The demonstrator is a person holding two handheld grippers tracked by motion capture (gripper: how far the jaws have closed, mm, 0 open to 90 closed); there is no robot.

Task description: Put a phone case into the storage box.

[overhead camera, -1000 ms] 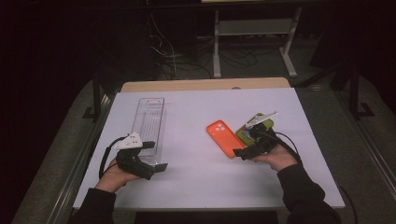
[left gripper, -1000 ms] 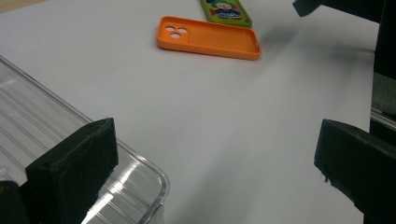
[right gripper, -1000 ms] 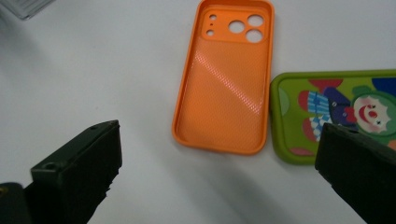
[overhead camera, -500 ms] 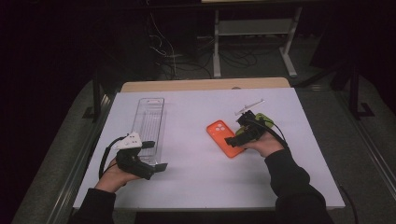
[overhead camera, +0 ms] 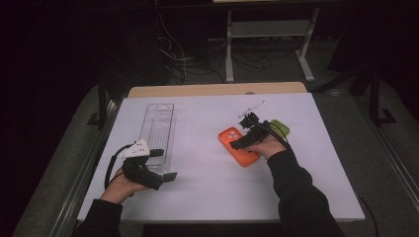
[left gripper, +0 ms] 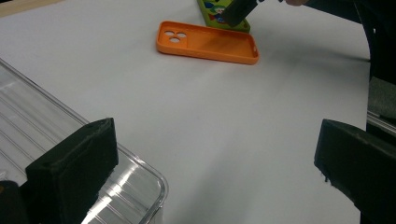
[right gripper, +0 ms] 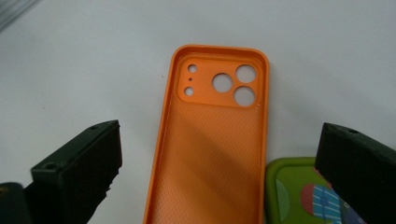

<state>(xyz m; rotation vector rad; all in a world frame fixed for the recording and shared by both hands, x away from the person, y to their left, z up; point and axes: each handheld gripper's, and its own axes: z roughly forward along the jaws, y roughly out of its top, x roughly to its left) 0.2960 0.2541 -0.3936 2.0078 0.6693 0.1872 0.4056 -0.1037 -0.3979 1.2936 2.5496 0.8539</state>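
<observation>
Orange silicone or soft plastic, by the look of it: the phone case (right gripper: 212,140) is a thin, light shell that I judge will flex under a pinch and could slide on the smooth white desk (overhead camera: 207,192) if pushed from one side. Its raised rim is the natural hold, so closing across the two long sides near the middle seems safest, since a grip at one end may twist it. It lies flat, open side up, right of the desk's middle, with a dotted inner floor and a cluster of round camera holes at its far end. A green case (right gripper: 308,196) with a printed pattern sits just beside it, close enough to be caught by a jaw. The right gripper (overhead camera: 244,140) hovers over the orange case with jaws spread wide on either side, grasping nothing. The left gripper (overhead camera: 160,165) rests at the near end of a clear plastic tray (overhead camera: 160,128), jaws likewise released and empty
</observation>
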